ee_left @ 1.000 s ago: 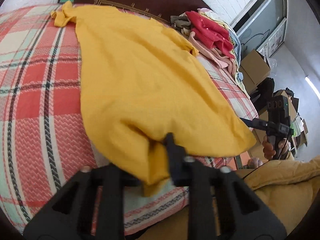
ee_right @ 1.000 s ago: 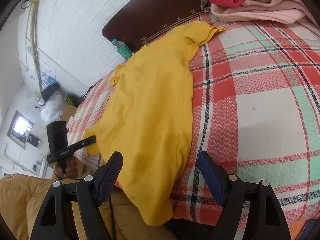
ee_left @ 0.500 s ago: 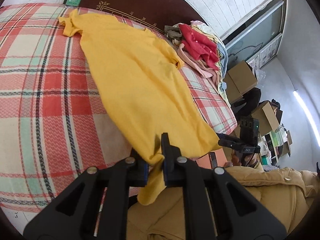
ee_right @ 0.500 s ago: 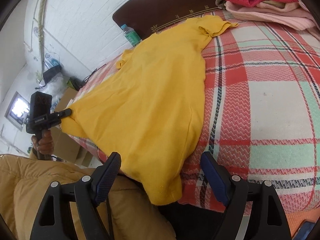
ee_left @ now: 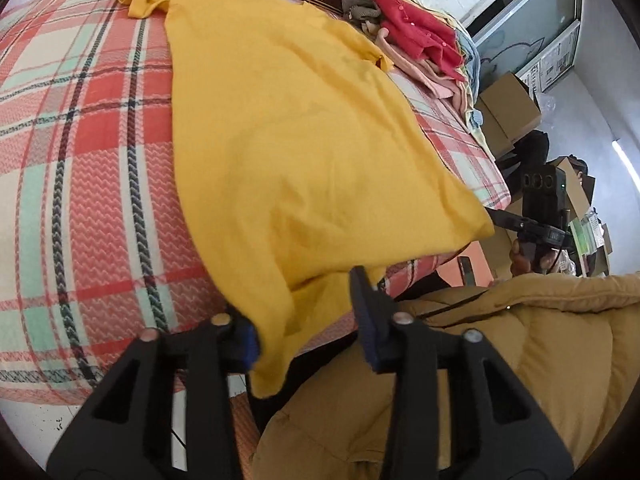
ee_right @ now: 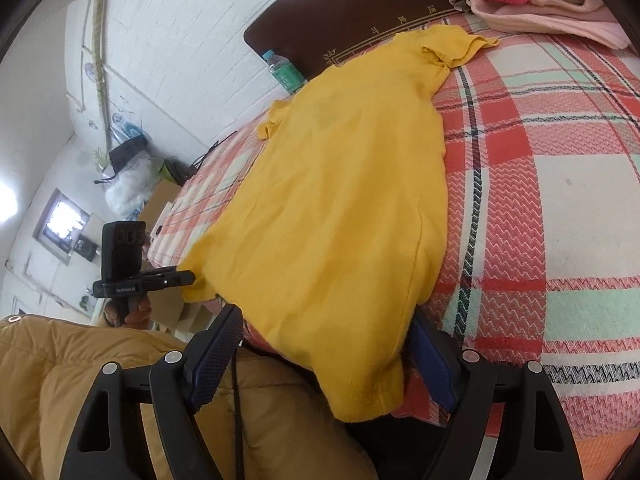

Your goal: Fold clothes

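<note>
Yellow shirt (ee_left: pixel 304 128) lies flat on the plaid bedspread (ee_left: pixel 80 160); long axis runs near to far, hem at the near bed edge, sleeves and collar far by the dark headboard (ee_right: pixel 360 12); hem spills just over the near edge towards me. Both tongs sit at that near end, one on each hem corner, so neither hand is nearer than the other. Left gripper (ee_left: pixel 298 304): nearly closed, clamped on a bunch of hem at the left corner; seen from the right wrist view its fingers are together on the cloth. Right gripper (ee_right: pixel 324 314): jaws wide and closing; right hem corner hangs between them; the left pad stands clear of the cloth, no pinch yet. My read: once the right bites, both corners go far along the long axis to meet the shoulders. Clothes pile (ee_left: pixel 416 36) sits far right, well apart from the shirt; bottle (ee_right: pixel 282 72) far left by the headboard.
</note>
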`<action>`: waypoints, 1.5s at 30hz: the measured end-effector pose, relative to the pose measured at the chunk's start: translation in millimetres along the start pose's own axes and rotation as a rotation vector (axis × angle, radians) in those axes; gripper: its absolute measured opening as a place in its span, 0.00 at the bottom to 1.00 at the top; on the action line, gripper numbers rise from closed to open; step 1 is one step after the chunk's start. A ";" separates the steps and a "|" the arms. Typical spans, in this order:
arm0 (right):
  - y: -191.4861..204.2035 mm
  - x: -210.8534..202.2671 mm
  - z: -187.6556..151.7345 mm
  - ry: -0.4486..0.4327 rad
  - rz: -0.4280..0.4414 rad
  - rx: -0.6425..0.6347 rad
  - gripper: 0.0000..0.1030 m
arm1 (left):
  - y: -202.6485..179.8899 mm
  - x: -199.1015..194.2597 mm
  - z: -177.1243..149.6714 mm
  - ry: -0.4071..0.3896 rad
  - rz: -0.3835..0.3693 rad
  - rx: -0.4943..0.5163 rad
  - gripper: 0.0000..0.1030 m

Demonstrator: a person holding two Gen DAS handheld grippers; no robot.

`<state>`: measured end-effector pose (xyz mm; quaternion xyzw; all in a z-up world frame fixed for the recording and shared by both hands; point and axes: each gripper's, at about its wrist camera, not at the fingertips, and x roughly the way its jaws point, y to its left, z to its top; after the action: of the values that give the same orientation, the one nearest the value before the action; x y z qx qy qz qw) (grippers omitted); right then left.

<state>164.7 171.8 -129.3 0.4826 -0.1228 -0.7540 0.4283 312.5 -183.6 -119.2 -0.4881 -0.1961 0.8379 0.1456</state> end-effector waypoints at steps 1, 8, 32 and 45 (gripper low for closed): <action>1.3 0.3 0.0 -0.004 0.003 -0.005 0.57 | 0.5 -1.3 1.8 -0.003 0.011 -0.011 0.07; 1.4 -23.9 8.2 -0.117 0.065 0.009 0.11 | 2.3 -43.7 14.6 -0.094 -0.058 -0.094 0.06; 18.5 20.1 -6.1 -0.016 -0.076 -0.222 0.63 | 1.2 -15.1 -16.7 -0.078 0.091 0.054 0.68; 31.2 -55.4 21.4 -0.201 0.241 -0.056 0.11 | -6.6 -76.8 21.7 -0.153 -0.059 -0.073 0.06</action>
<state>172.6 190.5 -65.3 0.3745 -0.2011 -0.7446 0.5146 330.8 -215.3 -48.0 -0.4216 -0.2515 0.8603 0.1370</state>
